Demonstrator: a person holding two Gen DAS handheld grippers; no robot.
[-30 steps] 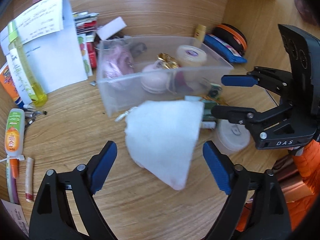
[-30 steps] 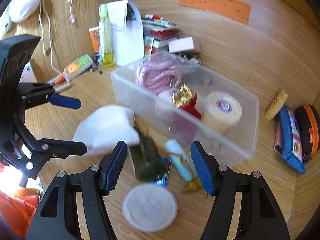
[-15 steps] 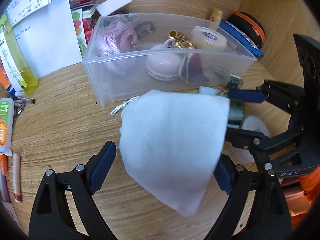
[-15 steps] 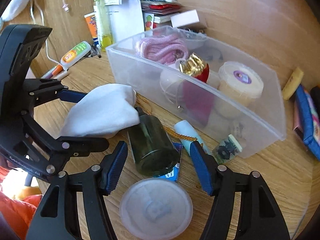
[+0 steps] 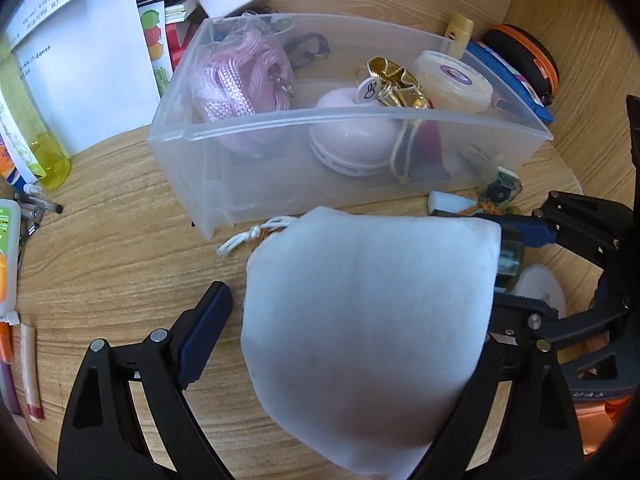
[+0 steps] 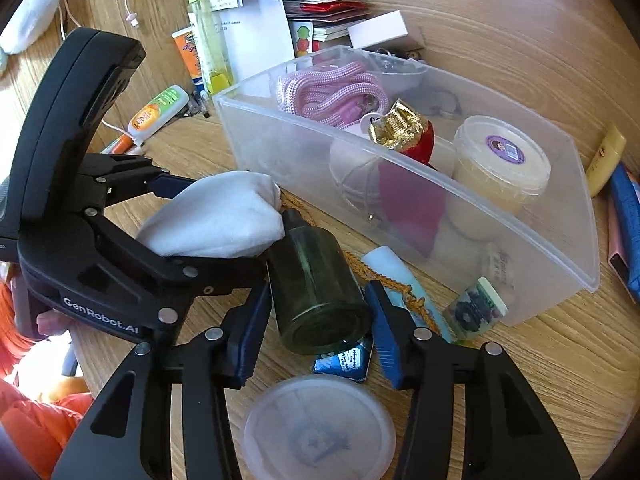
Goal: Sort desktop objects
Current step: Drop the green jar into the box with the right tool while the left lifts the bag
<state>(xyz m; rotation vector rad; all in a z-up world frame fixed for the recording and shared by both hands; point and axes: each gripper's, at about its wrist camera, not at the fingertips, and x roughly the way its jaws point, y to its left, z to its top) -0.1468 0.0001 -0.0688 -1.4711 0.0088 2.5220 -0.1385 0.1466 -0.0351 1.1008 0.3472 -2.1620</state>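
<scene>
The green glass bottle lies on its side on the wooden desk, just in front of the clear plastic box, its base toward the right wrist camera and its dark cap pointing at the box. It looks thick-walled, so probably heavy for its size, rigid, smooth and apt to slip or roll, and it would break if dropped. The broad round body is the place to take it, squarely across the middle, not at the narrow cap. The right gripper straddles exactly that body and its jaws are closing; the blue pads sit at the glass on both sides, though whether they press yet is hard to judge.

Touching the bottle's cap end is the white cloth pouch, also in front of the box. It is soft, light and floppy, and will sag around whatever holds it, so a grip across the bulk of the cloth suits it better than the knotted drawstring. The left gripper stands wide open around the pouch, one pad just beside it, the other hidden behind the cloth, holding nothing.

A blue packet lies under the bottle's base and a round lid nearer the camera, while an orange cord and a pale tube lie between bottle and box
</scene>
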